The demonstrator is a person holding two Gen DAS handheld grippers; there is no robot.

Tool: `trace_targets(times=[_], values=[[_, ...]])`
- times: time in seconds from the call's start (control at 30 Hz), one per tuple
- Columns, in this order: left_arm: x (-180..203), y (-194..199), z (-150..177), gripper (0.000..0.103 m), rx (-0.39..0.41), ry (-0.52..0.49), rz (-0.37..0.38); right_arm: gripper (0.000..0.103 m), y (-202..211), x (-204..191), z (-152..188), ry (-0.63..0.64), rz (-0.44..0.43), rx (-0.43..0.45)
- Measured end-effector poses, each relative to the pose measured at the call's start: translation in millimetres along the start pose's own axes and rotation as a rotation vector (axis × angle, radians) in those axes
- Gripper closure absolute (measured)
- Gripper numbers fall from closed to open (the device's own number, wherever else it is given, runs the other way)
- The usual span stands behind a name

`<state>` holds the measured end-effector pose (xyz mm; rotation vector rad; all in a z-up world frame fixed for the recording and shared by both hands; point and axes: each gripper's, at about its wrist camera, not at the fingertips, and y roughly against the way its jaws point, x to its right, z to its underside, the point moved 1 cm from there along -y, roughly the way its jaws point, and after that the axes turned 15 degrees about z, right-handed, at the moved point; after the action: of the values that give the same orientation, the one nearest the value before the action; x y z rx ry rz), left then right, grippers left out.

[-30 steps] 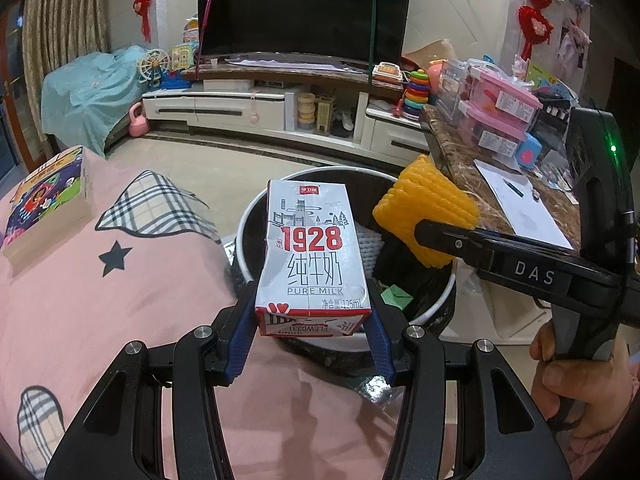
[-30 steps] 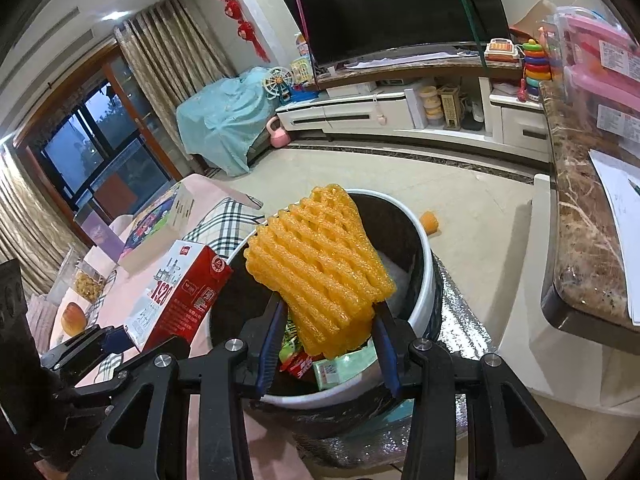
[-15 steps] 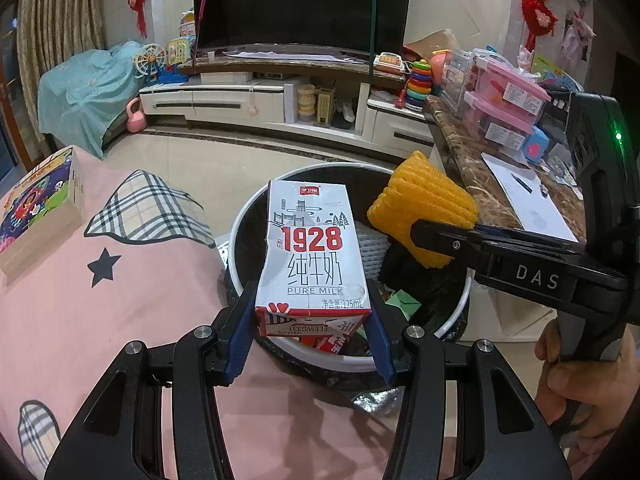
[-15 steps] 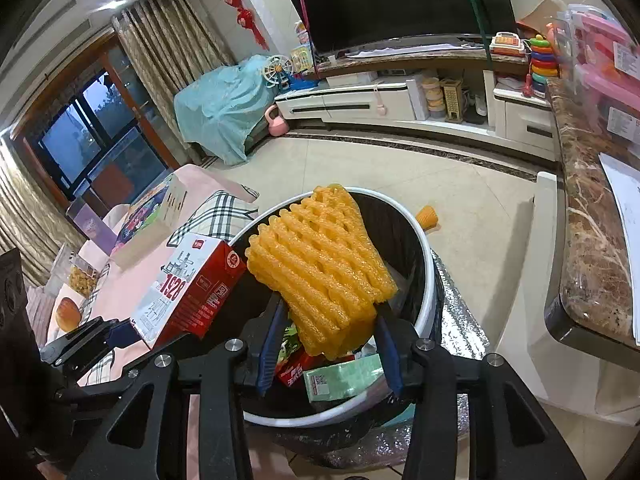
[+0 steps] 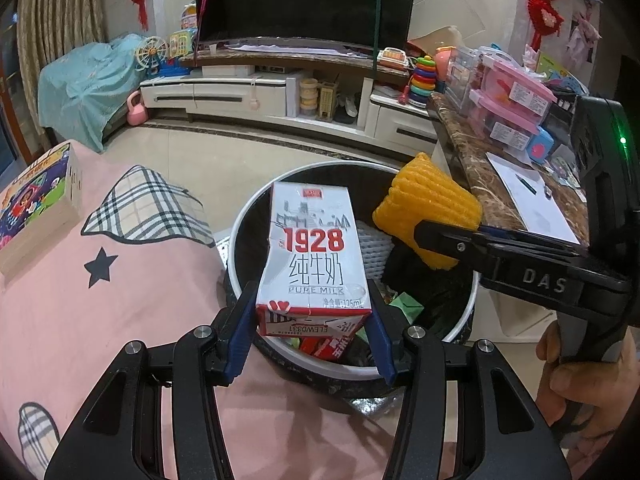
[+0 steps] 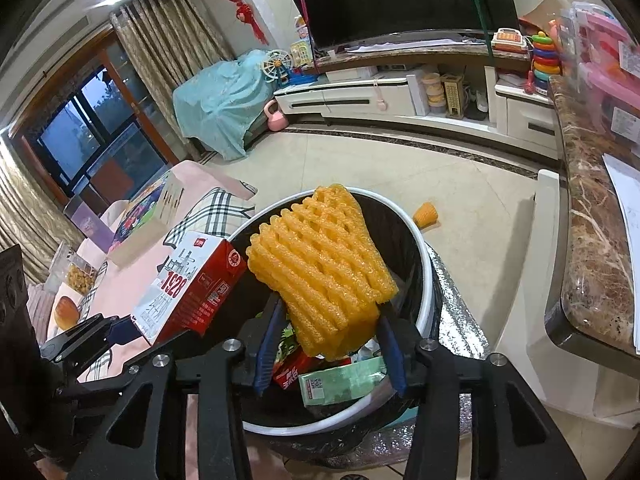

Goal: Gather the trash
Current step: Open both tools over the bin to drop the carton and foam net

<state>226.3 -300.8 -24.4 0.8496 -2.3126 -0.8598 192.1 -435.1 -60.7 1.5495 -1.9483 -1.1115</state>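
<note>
My left gripper (image 5: 312,340) is shut on a white and red "1928" milk carton (image 5: 312,256), upright over the near rim of the black trash bin (image 5: 244,212). To its right, my right gripper (image 6: 330,344) has an orange foam net (image 6: 320,264) between its blue pads, above the bin's white rim (image 6: 427,276). Its jaws are opening, but the net still sits between the pads and has not dropped. The right wrist view shows the carton (image 6: 188,288) at the left. The left wrist view shows the net (image 5: 428,208) at the right, with a hand on the right gripper's handle.
The bin holds a green carton (image 6: 340,384) and red wrappers. A table with a pink cloth (image 5: 100,320) and a game box (image 5: 36,200) lies left. A marble counter (image 6: 592,240) stands right. Another orange foam piece (image 6: 426,214) lies on the floor beyond the bin.
The right gripper's jaws stand wider apart than before, and the foam net has spread out with them. Both hands have hardly moved, and the left grip on the carton is unchanged.
</note>
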Motion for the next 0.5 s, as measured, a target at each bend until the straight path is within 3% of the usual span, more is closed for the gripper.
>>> trace_targets(times=[0.13, 0.2, 0.43, 0.5], values=[[-4, 3, -1, 0.049, 0.002, 0.019, 0.007, 0.042, 3, 4, -2, -0.023, -0.003, 0.007], [-5, 8, 0, 0.046, 0.015, 0.022, 0.005, 0.032, 7, 4, -3, -0.027, -0.003, 0.019], [-13, 35, 16, 0.041, 0.063, 0.062, 0.004, 0.031, 22, 3, 4, -0.052, -0.023, 0.040], [-17, 47, 27, 0.040, 0.080, 0.086, 0.000, 0.026, 29, 3, 12, -0.072, -0.035, 0.049]])
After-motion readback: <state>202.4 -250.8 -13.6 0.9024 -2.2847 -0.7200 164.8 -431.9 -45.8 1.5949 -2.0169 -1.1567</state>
